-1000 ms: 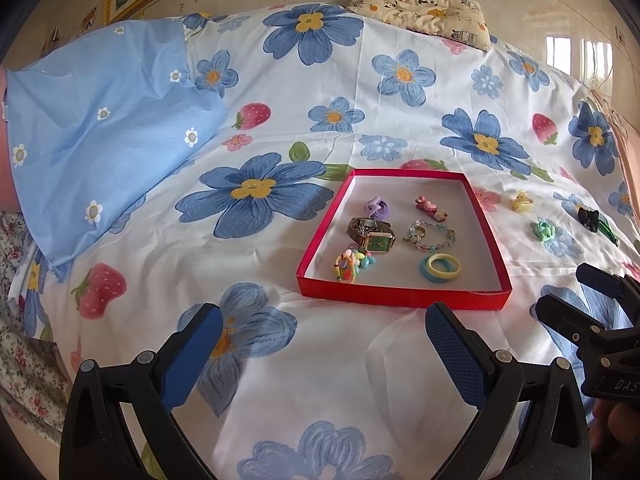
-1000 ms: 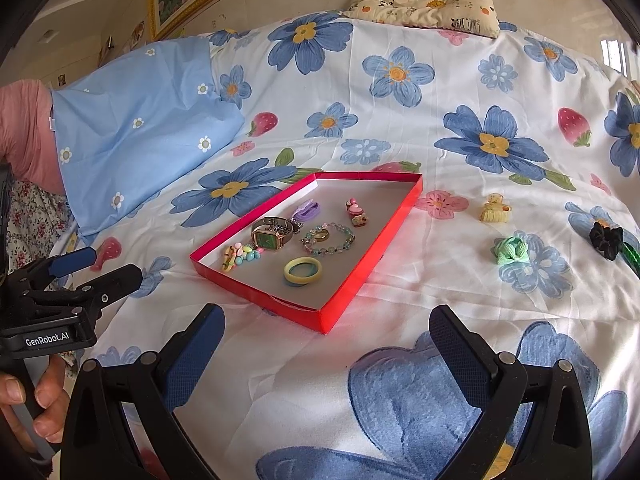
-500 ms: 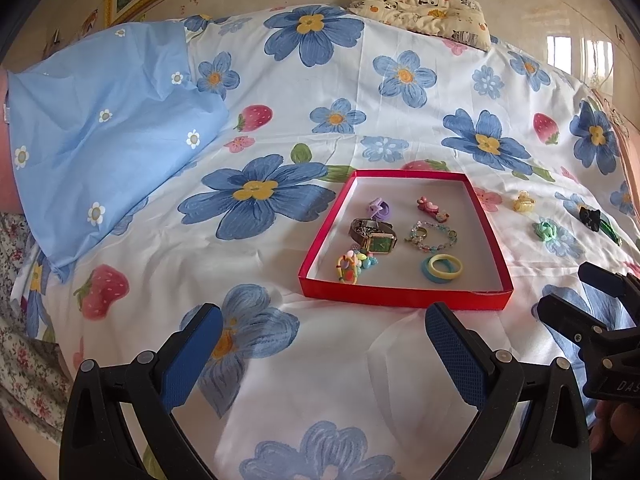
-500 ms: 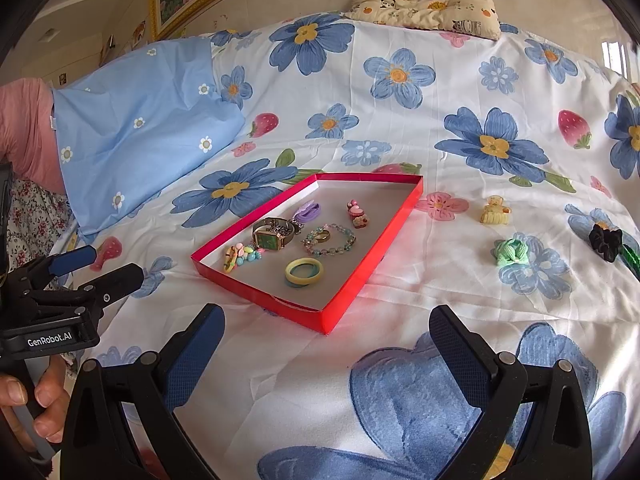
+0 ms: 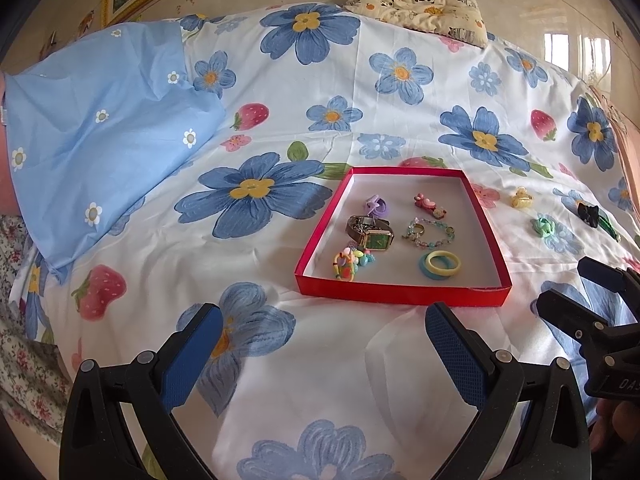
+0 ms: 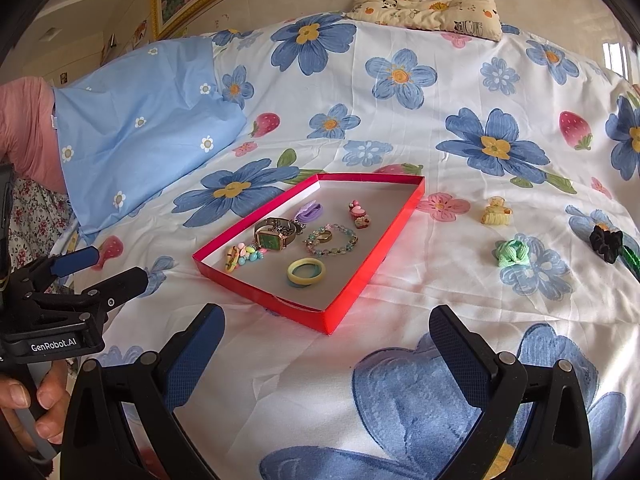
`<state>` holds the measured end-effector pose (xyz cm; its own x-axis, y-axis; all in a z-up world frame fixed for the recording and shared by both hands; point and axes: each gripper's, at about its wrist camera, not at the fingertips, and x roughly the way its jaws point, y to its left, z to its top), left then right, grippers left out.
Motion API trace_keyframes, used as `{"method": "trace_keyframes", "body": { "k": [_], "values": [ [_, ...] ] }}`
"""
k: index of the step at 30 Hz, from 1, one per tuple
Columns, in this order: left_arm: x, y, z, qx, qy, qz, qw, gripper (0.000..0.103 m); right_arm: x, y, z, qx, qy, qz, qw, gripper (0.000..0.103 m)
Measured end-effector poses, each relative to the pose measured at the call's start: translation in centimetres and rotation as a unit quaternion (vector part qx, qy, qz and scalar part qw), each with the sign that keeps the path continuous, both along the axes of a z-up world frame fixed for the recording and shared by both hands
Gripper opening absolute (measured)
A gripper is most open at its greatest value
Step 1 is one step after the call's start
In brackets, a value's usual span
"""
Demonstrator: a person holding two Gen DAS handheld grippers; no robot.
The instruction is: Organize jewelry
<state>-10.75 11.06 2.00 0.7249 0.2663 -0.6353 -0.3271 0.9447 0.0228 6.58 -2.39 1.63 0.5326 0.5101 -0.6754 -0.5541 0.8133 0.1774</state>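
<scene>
Both my left tongs [image 5: 324,342] and right tongs [image 6: 326,344] hang wide and empty over the bed [image 6: 400,128]. Reaching for the green scrunchie [image 6: 513,253], I could pinch sheet, or nudge the red tray [image 6: 360,292].

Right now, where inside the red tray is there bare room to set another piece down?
The red tray is bare along its far end beyond the purple piece, and down its right side beside the beaded bracelet. Its left-centre is crowded: watch and colourful bead cluster touch.

Black tool [image 5: 324,344], blue textured pads [image 5: 454,350], silver screws, white "GenRobot.AI" lettering
</scene>
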Motion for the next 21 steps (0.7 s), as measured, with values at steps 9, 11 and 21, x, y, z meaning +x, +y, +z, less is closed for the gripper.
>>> {"method": "trace_keyframes", "body": {
  "k": [9,11,21],
  "values": [
    [0.08,-0.2,-0.08,0.001,0.002,-0.003,1.0,0.103,-0.17,0.21,0.2,0.0,-0.002,0.002,1.0,0.103],
    [0.11,-0.21,-0.1,0.001,0.002,-0.003,1.0,0.103,-0.27,0.3,0.51,0.0,-0.005,0.003,1.0,0.103],
    [0.16,-0.37,-0.18,0.001,0.004,-0.005,1.0,0.103,-0.25,0.27,0.89,0.001,-0.009,0.008,1.0,0.103]
  ]
}}
